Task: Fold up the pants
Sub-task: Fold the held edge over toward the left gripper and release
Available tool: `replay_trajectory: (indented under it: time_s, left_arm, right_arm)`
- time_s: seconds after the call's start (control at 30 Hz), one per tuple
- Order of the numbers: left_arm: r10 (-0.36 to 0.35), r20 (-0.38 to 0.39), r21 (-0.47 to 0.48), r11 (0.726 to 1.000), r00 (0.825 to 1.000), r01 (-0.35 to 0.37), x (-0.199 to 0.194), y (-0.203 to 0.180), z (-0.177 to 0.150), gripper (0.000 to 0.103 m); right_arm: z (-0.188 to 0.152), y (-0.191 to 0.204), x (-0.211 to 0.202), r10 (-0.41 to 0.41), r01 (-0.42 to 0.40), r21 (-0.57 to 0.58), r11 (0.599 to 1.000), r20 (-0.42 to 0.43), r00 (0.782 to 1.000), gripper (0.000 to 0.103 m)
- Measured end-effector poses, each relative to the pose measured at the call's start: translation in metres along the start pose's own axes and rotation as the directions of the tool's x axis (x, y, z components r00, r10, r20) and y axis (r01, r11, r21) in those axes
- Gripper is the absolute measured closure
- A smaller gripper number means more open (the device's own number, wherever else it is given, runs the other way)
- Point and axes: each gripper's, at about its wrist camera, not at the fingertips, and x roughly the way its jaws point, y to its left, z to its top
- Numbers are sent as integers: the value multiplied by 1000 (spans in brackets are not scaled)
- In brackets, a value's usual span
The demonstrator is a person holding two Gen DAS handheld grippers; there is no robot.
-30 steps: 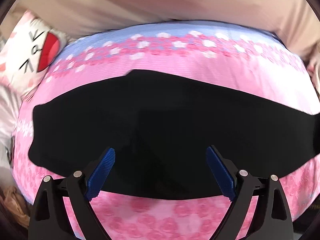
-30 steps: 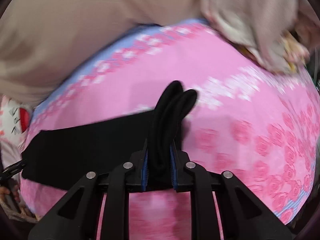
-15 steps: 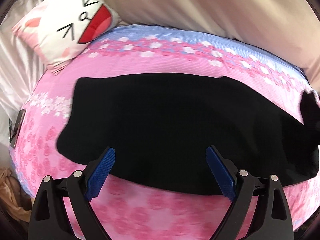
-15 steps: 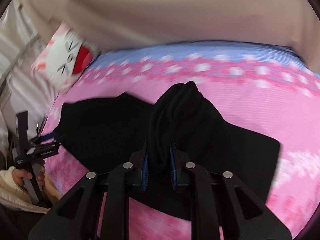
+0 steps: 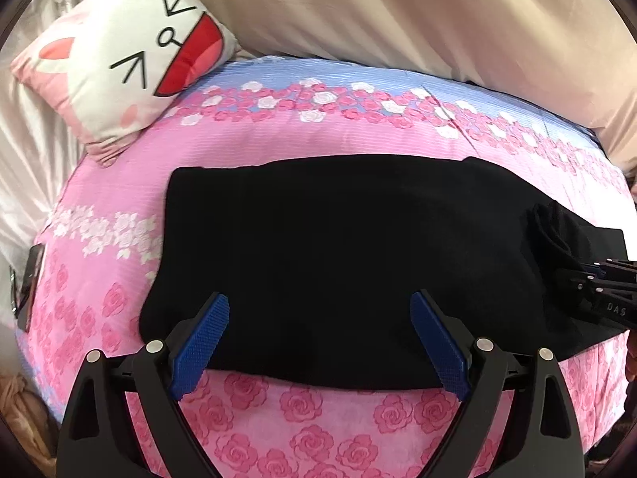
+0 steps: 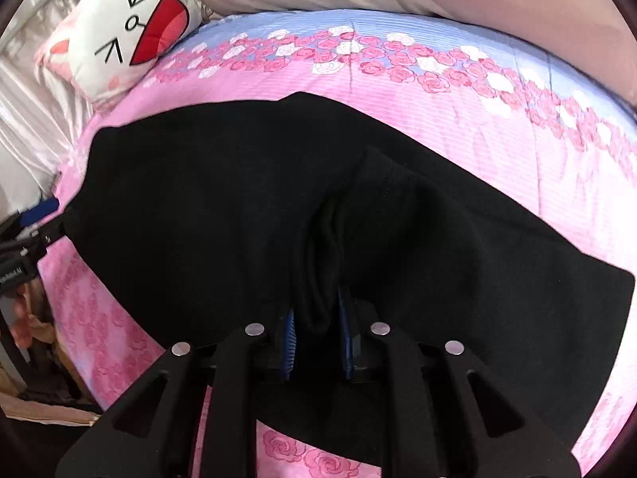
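Note:
Black pants (image 5: 338, 255) lie flat across the pink floral bed cover (image 5: 278, 135). My left gripper (image 5: 318, 306) is open and empty, hovering over the pants' near edge. My right gripper (image 6: 316, 310) is shut on a bunched fold of the pants (image 6: 378, 207) and holds it over the flat layer below. The right gripper also shows at the right edge of the left wrist view (image 5: 597, 283), with the lifted fold (image 5: 557, 223) beside it. The left gripper shows at the left edge of the right wrist view (image 6: 28, 235).
A white cartoon-face pillow (image 5: 131, 55) lies at the bed's far left corner. A beige duvet (image 5: 438, 16) is piled along the far side. A phone-like dark object (image 5: 28, 279) lies at the bed's left edge. Pale curtain fabric (image 6: 28, 99) hangs left.
My right gripper has carried the pant end leftward over the rest of the pants, doubling them. The left gripper has drawn back and stayed open.

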Motion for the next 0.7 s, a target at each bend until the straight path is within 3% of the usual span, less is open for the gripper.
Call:
replay_trajectory:
  time_s: [0.07,0.13,0.2,0.23,0.3,0.4,0.6,0.67,0.7]
  left_arm:
    - [-10,1,9,1000,1000,10,3,-2,3,13]
    - [-15,-3,13,1000,1000,15,6,-2,6,13]
    - [-18,1,15,1000,1000,18,6,0,9,13]
    - [-18,4,14,1000,1000,18,6,1,10,13]
    - [-14,6,9,1000,1000,14,7,5,11,13]
    - [-16,-13,4,1000,1000,16,13,7,10,13]
    - [-27,-16,15,1000,1000,27,13,0,12,13]
    - [-29,-16,15,999,999,30,12,-2,12,13]
    - [-28,-19,15,999,999,29,12,-2,12,13]
  right_arm:
    - [-2,9,6,-16,16,-44,999,-11,1000,76]
    - [-4,15,-2,9,-10,-50,999,-16,1000,53]
    - [-8,16,-26,53,-52,-26,998,45,998,54]
    - [-11,11,-43,39,-40,4,999,96,995,51]
    - [-15,-1,-56,-10,2,65,998,119,993,42]
    - [-13,-12,-48,-48,41,96,995,73,996,41]
    - [-10,24,-4,-112,113,-51,992,30,993,34]
    - [-10,26,7,-129,129,-69,989,3,992,54]
    - [-9,24,12,-126,125,-64,990,-3,992,55]
